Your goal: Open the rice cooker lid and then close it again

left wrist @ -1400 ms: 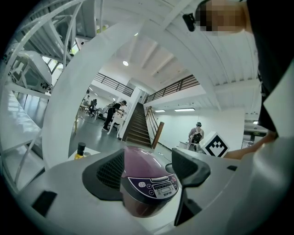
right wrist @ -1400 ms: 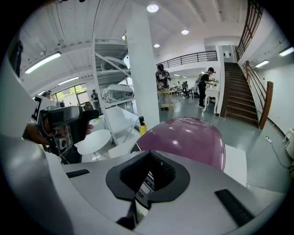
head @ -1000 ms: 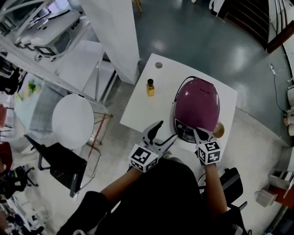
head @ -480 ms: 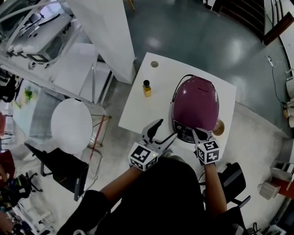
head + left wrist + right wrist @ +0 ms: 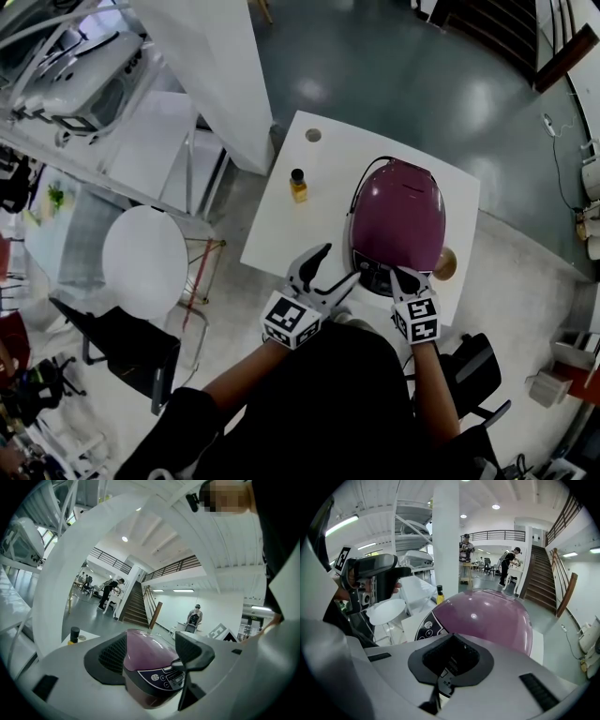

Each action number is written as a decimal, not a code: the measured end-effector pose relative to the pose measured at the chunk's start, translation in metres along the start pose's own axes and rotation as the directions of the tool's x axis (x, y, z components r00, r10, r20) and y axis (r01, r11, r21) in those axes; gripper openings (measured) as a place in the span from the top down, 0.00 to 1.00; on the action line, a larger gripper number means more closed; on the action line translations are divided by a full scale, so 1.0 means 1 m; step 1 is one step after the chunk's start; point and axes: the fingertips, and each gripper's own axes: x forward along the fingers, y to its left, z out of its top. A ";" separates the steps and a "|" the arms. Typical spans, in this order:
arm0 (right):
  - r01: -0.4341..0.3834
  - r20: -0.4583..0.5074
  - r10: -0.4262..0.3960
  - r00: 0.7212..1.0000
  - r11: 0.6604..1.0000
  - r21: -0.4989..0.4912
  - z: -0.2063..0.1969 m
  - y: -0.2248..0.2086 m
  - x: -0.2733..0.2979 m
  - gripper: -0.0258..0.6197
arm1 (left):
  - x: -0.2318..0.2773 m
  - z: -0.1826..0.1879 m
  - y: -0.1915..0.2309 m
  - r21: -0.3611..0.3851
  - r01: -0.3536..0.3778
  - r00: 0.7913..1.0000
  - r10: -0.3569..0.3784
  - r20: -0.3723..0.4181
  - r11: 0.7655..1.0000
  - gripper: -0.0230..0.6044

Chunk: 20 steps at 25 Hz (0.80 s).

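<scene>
The purple rice cooker (image 5: 398, 220) stands on the white table (image 5: 281, 234) with its lid down. My right gripper (image 5: 401, 275) is shut and empty, its tips on the front of the cooker beside the dark control panel (image 5: 377, 274). In the right gripper view the shut jaws (image 5: 449, 662) sit just under the glossy lid (image 5: 492, 620). My left gripper (image 5: 337, 265) hangs open over the table's near edge, left of the cooker and apart from it. In the left gripper view the cooker (image 5: 145, 651) shows between the open pads (image 5: 112, 656).
A small yellow bottle with a black cap (image 5: 298, 185) stands on the table left of the cooker. A brown round object (image 5: 446, 263) lies at the cooker's right. A round white stool (image 5: 145, 262) and a black chair (image 5: 122, 342) stand off the table's left.
Both grippers stay about where they were, the right one still shut at the cooker's front. The lid stays down. Only the head view has shifted slightly.
</scene>
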 end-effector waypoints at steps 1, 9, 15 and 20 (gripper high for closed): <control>0.005 0.005 -0.005 1.000 1.000 -0.002 0.001 0.000 0.000 0.96 | 0.000 0.001 0.001 0.002 0.000 1.000 0.000 0.000 1.000 0.49; 0.044 0.057 -0.044 0.997 0.999 0.001 0.000 0.000 -0.003 0.96 | -0.001 0.000 0.000 0.009 -0.004 1.000 0.004 -0.008 1.000 0.49; 0.066 0.056 -0.064 0.996 0.997 -0.028 -0.002 0.000 -0.003 0.96 | -0.002 0.000 -0.004 0.011 -0.006 1.000 0.006 -0.003 1.000 0.49; 0.067 0.055 -0.065 0.996 0.997 -0.028 -0.002 0.001 -0.004 0.96 | -0.001 0.001 -0.005 0.010 -0.005 1.000 0.005 0.005 1.000 0.49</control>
